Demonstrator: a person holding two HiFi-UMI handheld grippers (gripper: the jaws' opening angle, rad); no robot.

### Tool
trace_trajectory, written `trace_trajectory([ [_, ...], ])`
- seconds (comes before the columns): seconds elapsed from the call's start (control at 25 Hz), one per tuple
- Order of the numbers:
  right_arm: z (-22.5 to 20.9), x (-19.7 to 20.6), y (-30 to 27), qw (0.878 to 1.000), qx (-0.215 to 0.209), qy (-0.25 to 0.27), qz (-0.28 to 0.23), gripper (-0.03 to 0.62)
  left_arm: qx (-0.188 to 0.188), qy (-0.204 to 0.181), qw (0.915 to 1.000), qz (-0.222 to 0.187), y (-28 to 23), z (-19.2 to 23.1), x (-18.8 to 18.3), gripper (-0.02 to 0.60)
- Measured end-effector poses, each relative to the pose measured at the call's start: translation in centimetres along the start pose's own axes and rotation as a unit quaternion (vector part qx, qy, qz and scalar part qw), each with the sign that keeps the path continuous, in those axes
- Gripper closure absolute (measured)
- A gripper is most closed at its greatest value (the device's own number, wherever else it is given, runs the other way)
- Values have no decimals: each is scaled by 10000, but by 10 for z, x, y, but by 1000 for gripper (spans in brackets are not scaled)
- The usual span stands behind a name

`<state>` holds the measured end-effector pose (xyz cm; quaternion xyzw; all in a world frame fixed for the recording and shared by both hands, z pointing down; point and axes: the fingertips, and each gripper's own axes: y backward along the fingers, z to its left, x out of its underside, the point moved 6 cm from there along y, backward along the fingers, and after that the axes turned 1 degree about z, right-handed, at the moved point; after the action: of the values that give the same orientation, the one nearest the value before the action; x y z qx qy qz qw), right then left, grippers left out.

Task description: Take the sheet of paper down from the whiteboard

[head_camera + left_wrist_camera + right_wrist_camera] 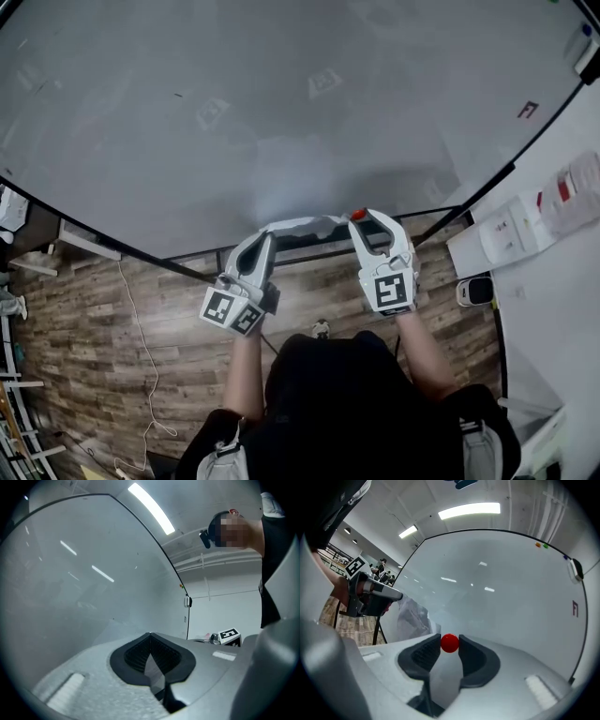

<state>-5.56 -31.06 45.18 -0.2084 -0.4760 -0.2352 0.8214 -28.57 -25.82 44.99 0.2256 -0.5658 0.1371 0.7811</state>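
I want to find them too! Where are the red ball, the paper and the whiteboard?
red ball (450, 643), right gripper view, middle of its round front
sheet of paper (412, 618), right gripper view, its crinkled middle
whiteboard (281, 112), head view, bare middle of its face

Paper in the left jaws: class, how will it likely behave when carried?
Probably floppy: the paper wrinkles and droops beside the left gripper. Likely light, since a thin pinch at its edge seems to carry it. It may tear if tugged hard.
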Motion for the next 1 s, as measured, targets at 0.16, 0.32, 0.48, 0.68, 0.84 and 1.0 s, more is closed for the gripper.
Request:
trace_trajectory([
  [0.16,10,-3,22,10000,-72,-15,-53,470,-208,-44,9998,0,24,-12,-4,572],
  [0.32,8,1,60,9999,-32,-90,-55,470,-317,-207,9992,150,40,-42,-1,572],
  [0.48,4,15,115,9998,57,-178,17,470,-263,-270,9989,295,54,-90,10,572],
  [0.68,1,33,196,9994,168,-269,164,470,-125,-189,9991,359,71,-158,24,572],
  [0.84,-6,50,260,9985,324,-299,314,470,42,-80,9991,403,89,-218,39,572],
  [1.0,-12,62,313,9980,464,-334,277,470,93,-24,9986,522,107,-267,54,572],
])
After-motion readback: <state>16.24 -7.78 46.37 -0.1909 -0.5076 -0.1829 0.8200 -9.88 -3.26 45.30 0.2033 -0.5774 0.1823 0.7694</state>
